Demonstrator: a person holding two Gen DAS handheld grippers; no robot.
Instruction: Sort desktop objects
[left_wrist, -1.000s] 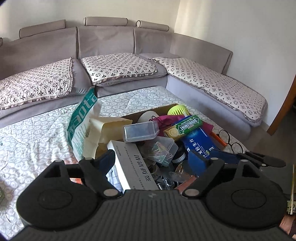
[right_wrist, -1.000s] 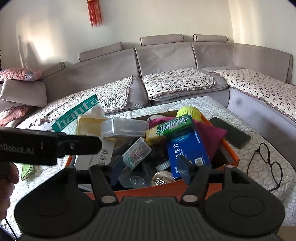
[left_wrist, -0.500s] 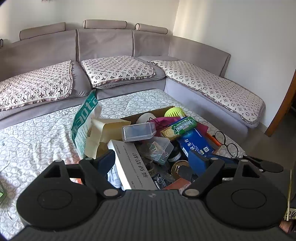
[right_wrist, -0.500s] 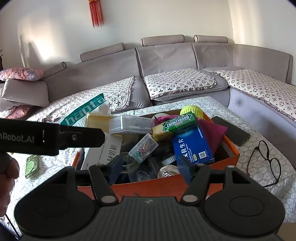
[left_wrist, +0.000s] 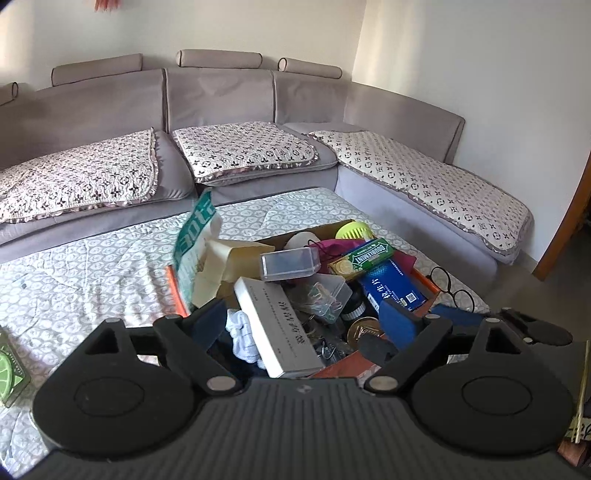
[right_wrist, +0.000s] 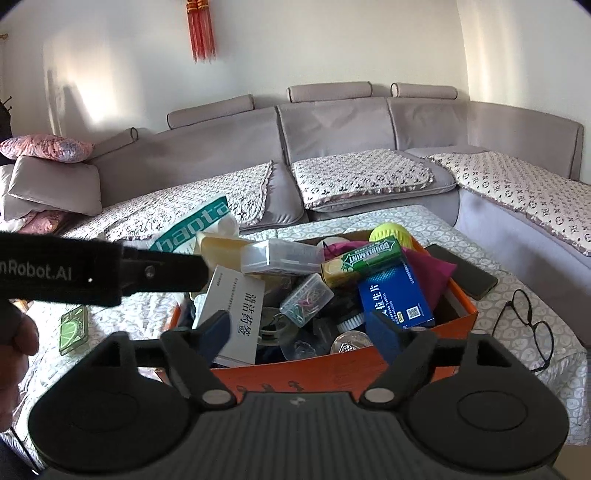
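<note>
Left gripper (left_wrist: 304, 325) opening, right gripper (right_wrist: 299, 328) opening wide, both holding nothing, above orange box (right_wrist: 332, 373) full of small objects on the counter (right_wrist: 424, 225), glasses (right_wrist: 532, 325) beside it

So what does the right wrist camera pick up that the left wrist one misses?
Only the right wrist view shows the black phone beside the box, the pink pillow and a hand. Only the left wrist view shows the white cloth inside the box. Both show the orange box, the Doublemint pack, the blue box, the glasses and open grippers, the right one's jaws opening.
</note>
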